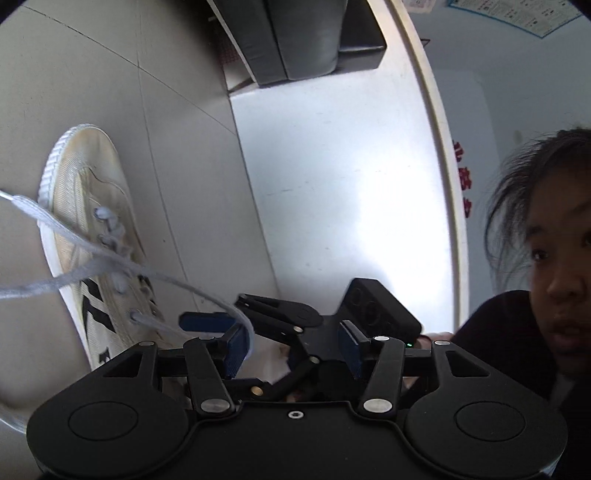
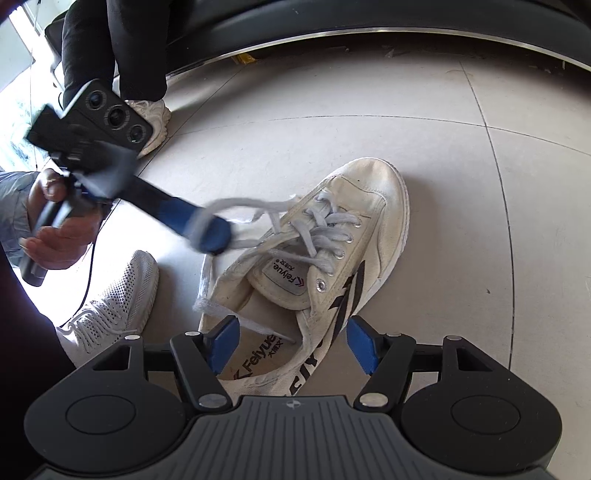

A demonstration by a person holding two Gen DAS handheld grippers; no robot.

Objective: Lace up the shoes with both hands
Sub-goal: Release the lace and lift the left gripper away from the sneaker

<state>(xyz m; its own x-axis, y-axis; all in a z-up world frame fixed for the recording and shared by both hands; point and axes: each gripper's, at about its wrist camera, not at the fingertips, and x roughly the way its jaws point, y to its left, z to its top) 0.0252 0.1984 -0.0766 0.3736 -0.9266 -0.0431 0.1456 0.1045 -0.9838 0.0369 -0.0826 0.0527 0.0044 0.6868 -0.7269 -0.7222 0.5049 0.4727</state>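
A cream canvas shoe (image 2: pixel 332 258) with black side marks lies on the tiled floor, partly laced with a white lace (image 2: pixel 240 206). My left gripper (image 1: pixel 291 349) is open; a strand of the lace (image 1: pixel 207 295) runs from the shoe (image 1: pixel 92 221) and drapes over its left blue pad (image 1: pixel 234 350), unpinched. In the right wrist view that left gripper (image 2: pixel 210 232) shows blurred at the left, lace looped over its fingers. My right gripper (image 2: pixel 291 343) is open above the shoe's heel opening, gripping nothing.
A person's white mesh sneaker (image 2: pixel 114 306) stands just left of the shoe, and another white sneaker (image 2: pixel 151 118) sits farther back. A dark sofa base (image 2: pixel 369 22) curves along the back. The person's head (image 1: pixel 546 240) is close at the right in the left wrist view.
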